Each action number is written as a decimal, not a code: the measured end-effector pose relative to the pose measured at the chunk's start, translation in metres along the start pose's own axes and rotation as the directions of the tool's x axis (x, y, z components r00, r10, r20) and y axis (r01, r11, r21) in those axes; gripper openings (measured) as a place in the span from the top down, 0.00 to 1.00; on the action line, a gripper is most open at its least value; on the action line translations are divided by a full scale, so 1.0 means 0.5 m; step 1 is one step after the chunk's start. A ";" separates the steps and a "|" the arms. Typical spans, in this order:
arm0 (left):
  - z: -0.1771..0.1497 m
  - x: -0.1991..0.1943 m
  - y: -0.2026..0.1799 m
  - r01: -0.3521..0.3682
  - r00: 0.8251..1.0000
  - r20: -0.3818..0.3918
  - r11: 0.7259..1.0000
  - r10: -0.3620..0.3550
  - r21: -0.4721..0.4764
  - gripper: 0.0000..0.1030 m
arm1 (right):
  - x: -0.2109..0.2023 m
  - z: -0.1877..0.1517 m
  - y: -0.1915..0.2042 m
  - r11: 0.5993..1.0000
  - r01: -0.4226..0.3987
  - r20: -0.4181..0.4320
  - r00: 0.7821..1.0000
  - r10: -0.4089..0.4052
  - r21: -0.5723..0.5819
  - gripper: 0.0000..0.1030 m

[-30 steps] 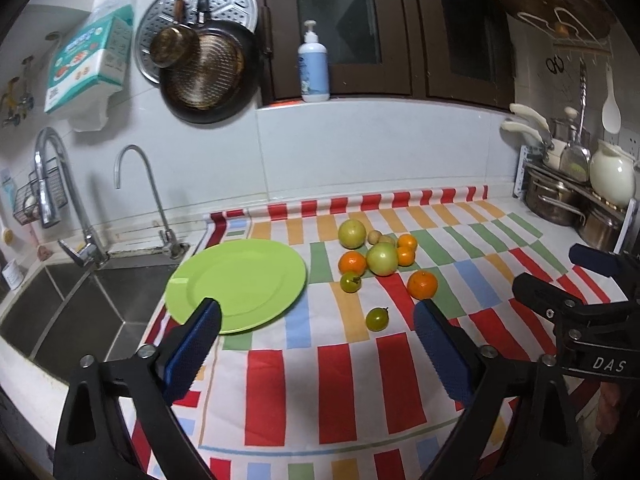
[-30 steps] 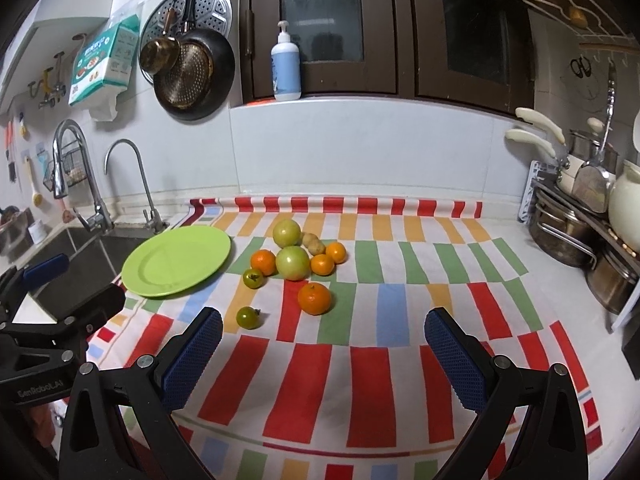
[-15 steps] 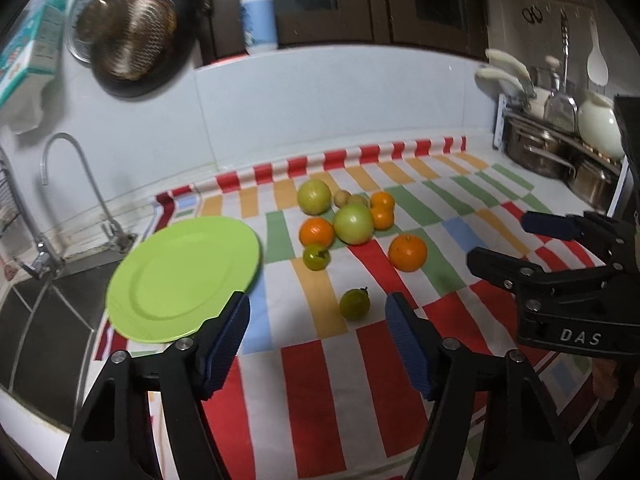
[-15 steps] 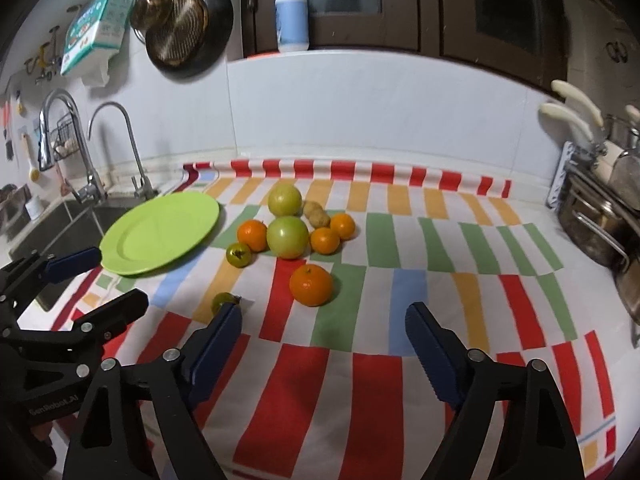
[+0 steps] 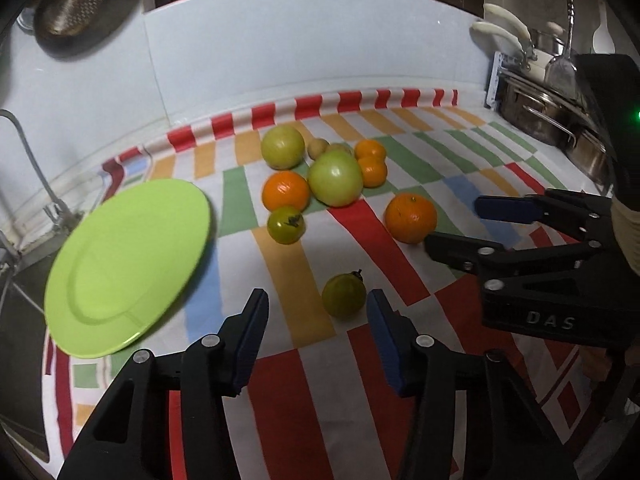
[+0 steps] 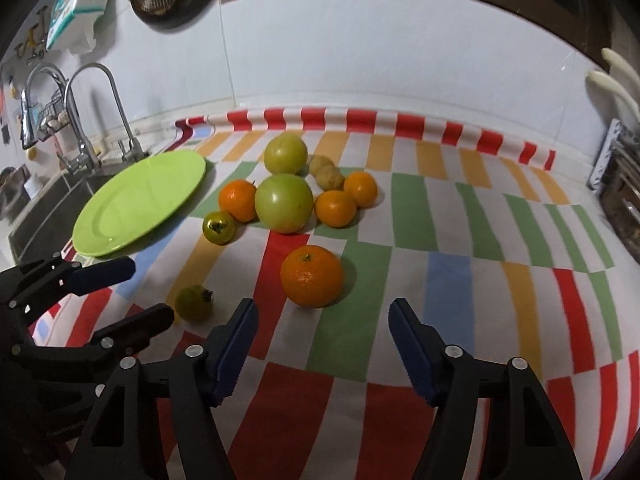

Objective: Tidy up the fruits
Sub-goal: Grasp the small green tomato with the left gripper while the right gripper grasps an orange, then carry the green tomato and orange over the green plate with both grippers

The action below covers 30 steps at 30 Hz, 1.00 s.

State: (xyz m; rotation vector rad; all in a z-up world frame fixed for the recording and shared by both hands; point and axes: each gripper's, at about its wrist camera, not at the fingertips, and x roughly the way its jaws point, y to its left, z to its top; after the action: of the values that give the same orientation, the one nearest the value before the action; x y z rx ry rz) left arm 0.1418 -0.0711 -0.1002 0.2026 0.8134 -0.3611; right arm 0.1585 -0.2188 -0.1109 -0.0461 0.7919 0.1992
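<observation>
We see our left gripper (image 5: 316, 312) jaws just closing, nothing gripped, small green tomato (image 5: 344, 295) just ahead, right gripper (image 6: 322, 322) likewise narrowing behind the lone orange (image 6: 312, 276), fruit cluster (image 6: 284, 202) beyond, green plate (image 5: 128, 264) left, striped cloth (image 6: 448, 280) beneath

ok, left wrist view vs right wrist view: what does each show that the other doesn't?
Left wrist only: the stacked steel pots at far right.
Right wrist only: both faucets and the tissue pack on the wall.
Both: the green plate, the fruit cluster, the lone orange, the small green tomato, and each other's hand-held gripper.
</observation>
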 end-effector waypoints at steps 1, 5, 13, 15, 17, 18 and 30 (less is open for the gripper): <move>0.000 0.005 -0.001 0.009 1.000 -0.006 1.000 -0.009 0.005 0.53 | 0.009 0.002 0.001 1.000 -0.006 -0.010 1.000 0.006 -0.003 0.37; 0.004 0.023 -0.006 0.039 0.999 -0.024 0.999 -0.038 0.019 0.55 | 0.038 0.008 0.005 1.000 -0.024 -0.036 0.999 0.024 -0.015 0.39; 0.016 0.053 0.002 0.079 0.995 -0.056 0.997 -0.079 -0.002 0.72 | 0.067 0.020 0.002 0.999 -0.045 -0.056 0.997 0.044 -0.017 0.47; 0.019 0.057 0.007 0.085 0.995 -0.060 0.996 -0.086 -0.016 0.73 | 0.073 0.024 0.002 0.999 -0.049 -0.056 0.997 0.048 -0.018 0.47; 0.023 0.060 0.015 0.087 0.994 -0.059 0.996 -0.089 -0.035 0.73 | 0.079 0.028 0.004 0.999 -0.051 -0.055 0.997 0.050 -0.020 0.49; 0.025 0.061 0.019 0.086 0.994 -0.058 0.995 -0.088 -0.043 0.73 | 0.081 0.030 0.004 0.998 -0.053 -0.056 0.997 0.052 -0.019 0.51; 0.041 0.055 0.051 0.061 0.998 -0.023 0.994 -0.064 -0.096 0.73 | 0.084 0.031 0.010 0.999 -0.049 -0.055 0.997 0.049 -0.009 0.58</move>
State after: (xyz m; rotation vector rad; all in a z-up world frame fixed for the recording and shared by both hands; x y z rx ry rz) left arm 0.1829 -0.0606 -0.1056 0.0934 0.8624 -0.3783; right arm 0.1973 -0.2056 -0.1296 -0.0426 0.8474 0.2496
